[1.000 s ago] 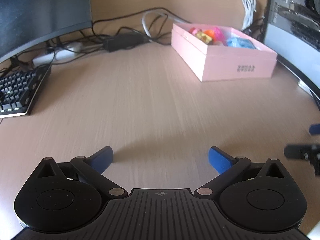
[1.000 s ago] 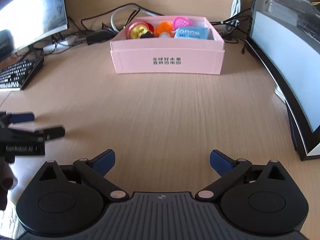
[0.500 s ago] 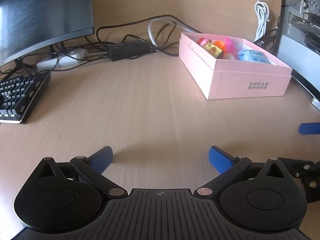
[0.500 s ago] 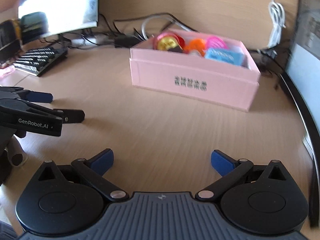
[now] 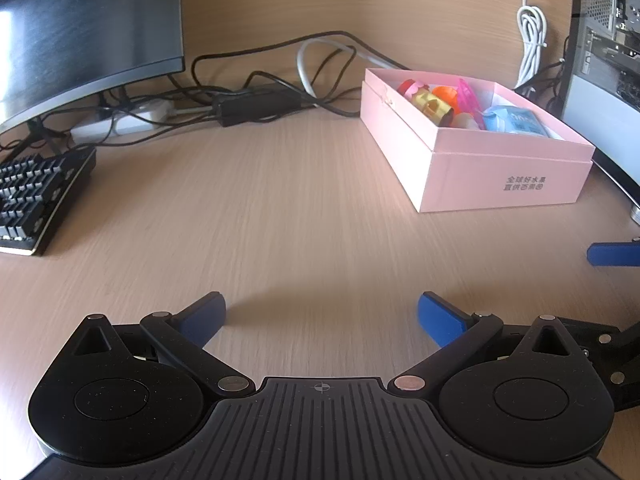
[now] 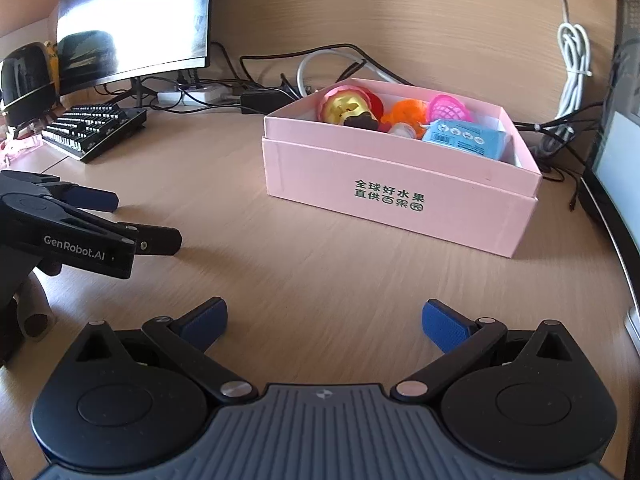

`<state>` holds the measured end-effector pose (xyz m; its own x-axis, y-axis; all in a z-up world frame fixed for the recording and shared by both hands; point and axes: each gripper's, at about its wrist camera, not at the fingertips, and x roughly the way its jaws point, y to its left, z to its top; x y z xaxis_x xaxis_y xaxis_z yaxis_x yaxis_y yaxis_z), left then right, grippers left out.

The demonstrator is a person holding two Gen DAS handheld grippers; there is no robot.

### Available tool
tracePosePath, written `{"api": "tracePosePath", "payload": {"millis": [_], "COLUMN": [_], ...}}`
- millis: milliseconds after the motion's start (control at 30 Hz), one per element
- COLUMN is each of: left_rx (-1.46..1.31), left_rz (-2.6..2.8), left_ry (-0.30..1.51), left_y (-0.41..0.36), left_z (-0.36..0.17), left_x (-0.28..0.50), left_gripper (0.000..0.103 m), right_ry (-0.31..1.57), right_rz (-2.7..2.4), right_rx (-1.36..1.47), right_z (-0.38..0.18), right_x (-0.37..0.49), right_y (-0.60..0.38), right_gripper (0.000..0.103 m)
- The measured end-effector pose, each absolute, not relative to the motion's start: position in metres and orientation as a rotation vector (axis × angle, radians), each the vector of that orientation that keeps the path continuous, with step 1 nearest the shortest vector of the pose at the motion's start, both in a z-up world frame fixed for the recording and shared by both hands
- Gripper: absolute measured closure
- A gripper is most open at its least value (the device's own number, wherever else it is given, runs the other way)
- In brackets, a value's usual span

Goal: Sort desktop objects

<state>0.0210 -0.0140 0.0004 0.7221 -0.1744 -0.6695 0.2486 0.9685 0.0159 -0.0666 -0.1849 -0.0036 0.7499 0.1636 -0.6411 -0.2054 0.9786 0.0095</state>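
I have the wooden table (image 5: 304,216) stretching ahead of both claws. A dark curved monitor (image 5: 80,28) stands far ahead and to the left of my left claw (image 5: 320,314), with a black keyboard (image 5: 38,192) below it on the left. The pink box (image 6: 400,196) sits ahead of my right claw (image 6: 324,320), slightly right of its centre line; from the left claw it lies ahead and to the right. Inside the box I see a gold and red toy (image 6: 346,106), an orange piece (image 6: 406,112), a pink mesh item (image 6: 444,108) and a blue packet (image 6: 466,138) packed close together. A tangle of black cables (image 5: 256,96) lies behind, beyond the box's left side. My left claw is spread wide and holds nothing, hovering over bare wood. My right claw is likewise spread wide, nothing between its blue pads (image 6: 206,320). From the right wrist view the left claw (image 6: 124,220) shows just to the left.
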Motion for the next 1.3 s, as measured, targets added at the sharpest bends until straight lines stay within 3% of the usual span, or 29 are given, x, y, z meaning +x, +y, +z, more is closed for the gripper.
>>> {"api": "tracePosePath", "payload": {"millis": [1300], "left_rx": [0.093], "left_rz": [-0.207], "left_ry": [0.728], "left_y": [-0.0106], "left_z": [0.0001], "left_x": [0.0147], "left_gripper": [0.0], "right_ry": [0.694], "right_rz": [0.233], "right_rx": [-0.075], "right_z": [-0.0025], "right_x": [-0.0646], "right_y": [-0.1865], "right_gripper": [0.0]}}
